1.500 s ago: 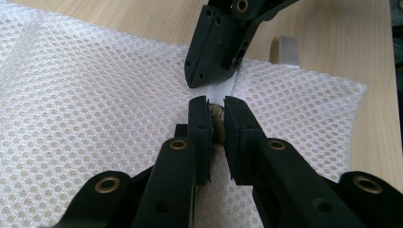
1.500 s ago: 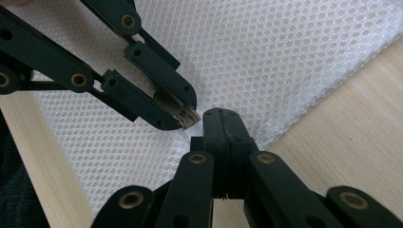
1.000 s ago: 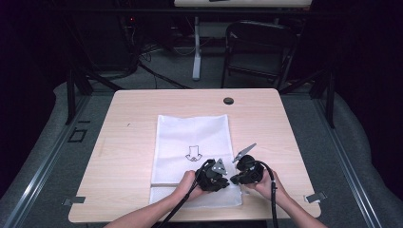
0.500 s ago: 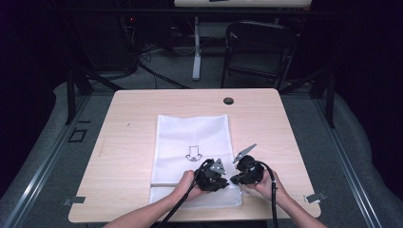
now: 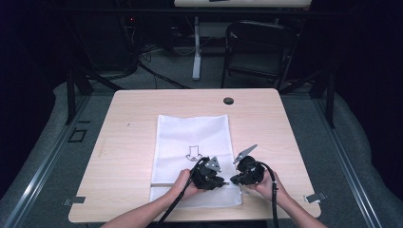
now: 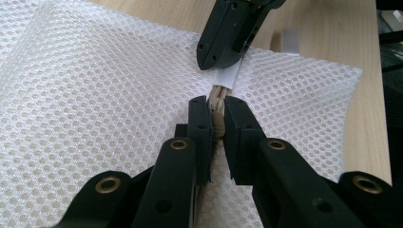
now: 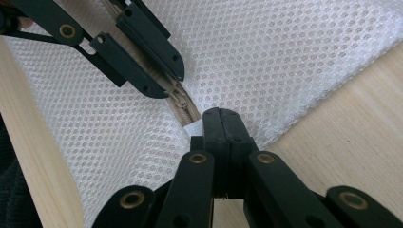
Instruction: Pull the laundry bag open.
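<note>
A: Item one, left of the zip?
B: Left gripper [image 6: 216, 118], jaws clamped on the zip [image 6: 217, 110] of the mesh bag [image 5: 190, 137], to draw it.
A: Right of it?
B: Right gripper [image 7: 220, 116], jaws closed on the white tab [image 6: 227, 76] at the zip's end, bracing the bag on the worktop [image 5: 128, 137].

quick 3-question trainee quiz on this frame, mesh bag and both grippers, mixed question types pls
1. True or false: the left gripper is shut on the beige zipper of the white mesh bag.
2. What does the right gripper pinch? A) the bag's end by the zipper B) the table's edge C) a cable
3. What is printed on the bag?

Key: 1 true. 2 A. 3 An arrow outline pointing towards the person.
</note>
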